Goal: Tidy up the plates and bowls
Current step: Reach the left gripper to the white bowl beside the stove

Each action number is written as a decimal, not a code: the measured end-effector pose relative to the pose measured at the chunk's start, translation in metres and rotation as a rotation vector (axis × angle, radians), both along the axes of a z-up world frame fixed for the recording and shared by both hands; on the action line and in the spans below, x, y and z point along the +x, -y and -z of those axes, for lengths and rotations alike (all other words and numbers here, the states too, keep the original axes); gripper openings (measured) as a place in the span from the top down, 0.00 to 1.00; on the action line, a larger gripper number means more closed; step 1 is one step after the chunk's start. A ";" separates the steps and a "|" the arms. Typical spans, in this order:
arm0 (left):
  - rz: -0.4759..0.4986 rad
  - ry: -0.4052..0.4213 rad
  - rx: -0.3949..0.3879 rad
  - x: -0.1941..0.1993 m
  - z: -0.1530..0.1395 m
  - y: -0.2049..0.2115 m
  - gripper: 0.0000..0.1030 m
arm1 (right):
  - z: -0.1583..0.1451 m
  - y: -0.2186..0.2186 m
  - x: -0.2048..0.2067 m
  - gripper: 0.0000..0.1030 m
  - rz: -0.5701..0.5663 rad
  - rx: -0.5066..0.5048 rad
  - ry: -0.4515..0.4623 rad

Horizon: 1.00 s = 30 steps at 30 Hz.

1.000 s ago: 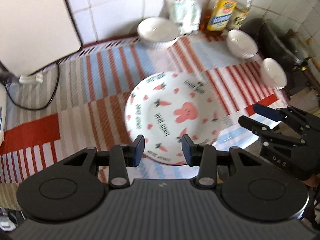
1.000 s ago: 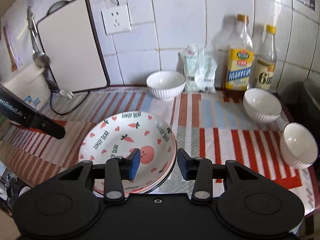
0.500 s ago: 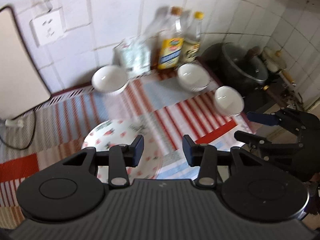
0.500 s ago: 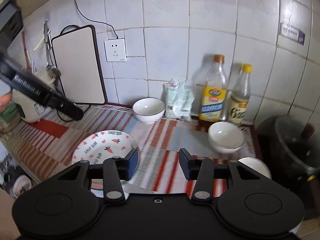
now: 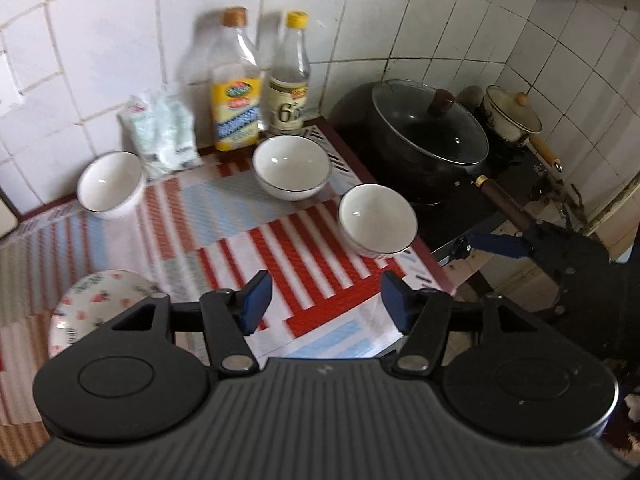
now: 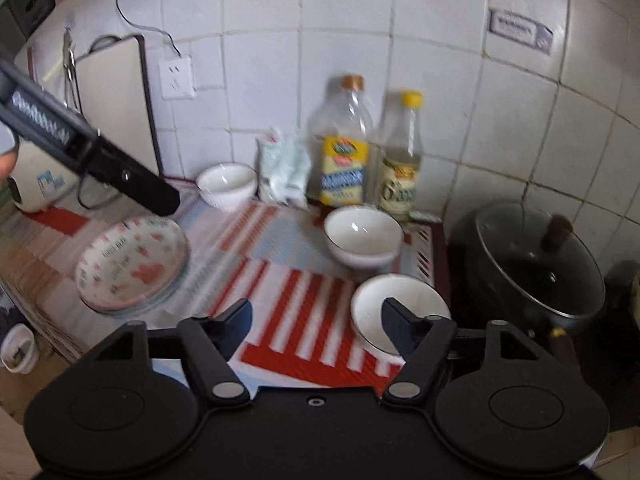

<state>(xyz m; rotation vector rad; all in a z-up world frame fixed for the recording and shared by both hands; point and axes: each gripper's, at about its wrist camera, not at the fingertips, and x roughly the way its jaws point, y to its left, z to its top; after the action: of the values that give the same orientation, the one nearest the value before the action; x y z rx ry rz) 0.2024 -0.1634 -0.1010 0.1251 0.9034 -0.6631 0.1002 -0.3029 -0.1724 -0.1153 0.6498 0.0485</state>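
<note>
near bowl (image 5: 376, 220) at mat edge (image 5: 424, 248), tools opening, empty

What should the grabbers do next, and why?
Probably the right gripper should ease down onto the near bowl at the mat's edge. Its jaws are opening with nothing between them, and that bowl sits right by its fingers. The plates are already stacked, while three bowls stand apart. The left gripper is opening and empty too.

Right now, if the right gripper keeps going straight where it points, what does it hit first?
Probably the striped mat, just left of the nearest white bowl. The right gripper is empty, jaws opening; depth is hard to judge.
</note>
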 end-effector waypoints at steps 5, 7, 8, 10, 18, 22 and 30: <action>-0.015 -0.013 -0.024 0.010 0.030 0.032 0.39 | 0.030 0.027 0.006 0.15 0.047 -0.029 -0.017; -0.038 -0.017 -0.020 0.017 0.044 0.043 0.39 | 0.043 0.034 0.011 0.15 0.073 -0.058 -0.025; -0.048 -0.026 -0.022 0.021 0.051 0.048 0.39 | 0.050 0.036 0.014 0.15 0.083 -0.077 -0.026; -0.069 -0.049 -0.028 0.030 0.063 0.055 0.39 | 0.062 0.040 0.019 0.13 0.097 -0.090 -0.025; -0.150 -0.133 -0.124 0.071 0.115 0.070 0.39 | 0.108 0.056 0.049 0.10 0.174 -0.013 -0.054; -0.144 -0.088 -0.120 0.081 0.130 0.082 0.39 | 0.126 0.068 0.065 0.10 0.250 0.065 -0.085; -0.081 -0.097 -0.123 0.104 0.155 0.113 0.44 | 0.140 0.069 0.088 0.09 0.220 0.063 -0.095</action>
<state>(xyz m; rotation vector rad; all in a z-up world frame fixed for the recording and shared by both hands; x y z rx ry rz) 0.3068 -0.2768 -0.2558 -0.0541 0.9534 -0.6518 0.1877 -0.3724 -0.3128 0.0199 0.7516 -0.1377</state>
